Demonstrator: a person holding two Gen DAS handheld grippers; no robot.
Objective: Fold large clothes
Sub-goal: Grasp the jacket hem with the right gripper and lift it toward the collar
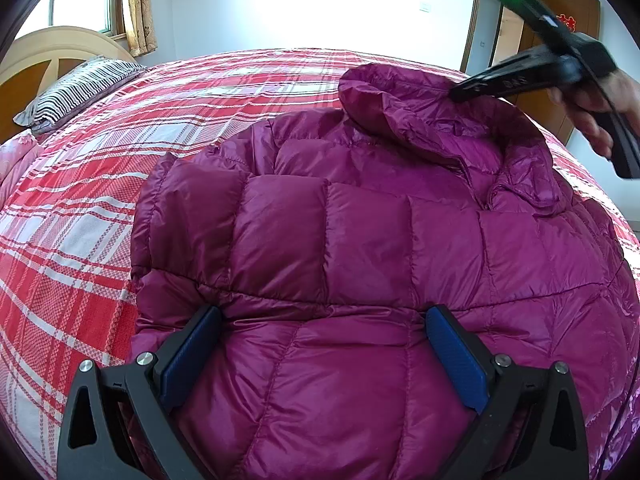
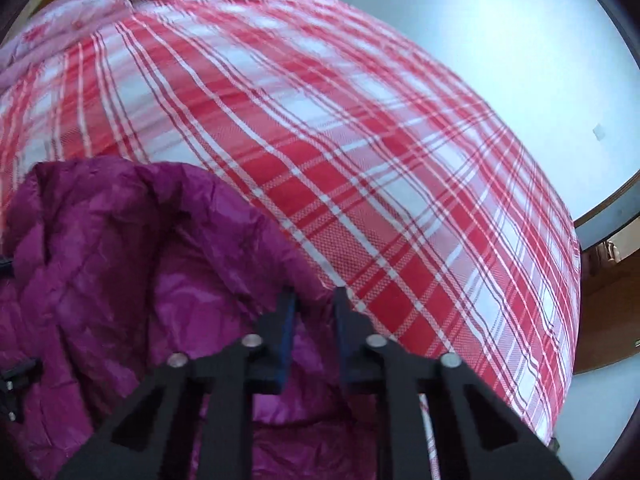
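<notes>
A magenta quilted puffer jacket (image 1: 360, 240) lies spread on a bed with a red and white plaid cover (image 1: 80, 220). My left gripper (image 1: 324, 344) stands open low over the jacket's body, its blue pads (image 1: 192, 352) wide apart on either side of a quilted panel. At the upper right a hand holds my right gripper (image 1: 460, 94), its tips at the rim of the hood (image 1: 400, 96). In the right wrist view the right gripper (image 2: 316, 308) is shut on a fold of the jacket (image 2: 120, 260) at its edge, next to the plaid cover (image 2: 320, 120).
A striped pillow (image 1: 80, 84) and a wooden headboard (image 1: 48, 56) are at the far left, with a pink quilt (image 1: 16, 160) beside them. A wooden door (image 1: 560, 40) stands behind the right hand. Pale floor (image 2: 480, 60) lies beyond the bed's far edge.
</notes>
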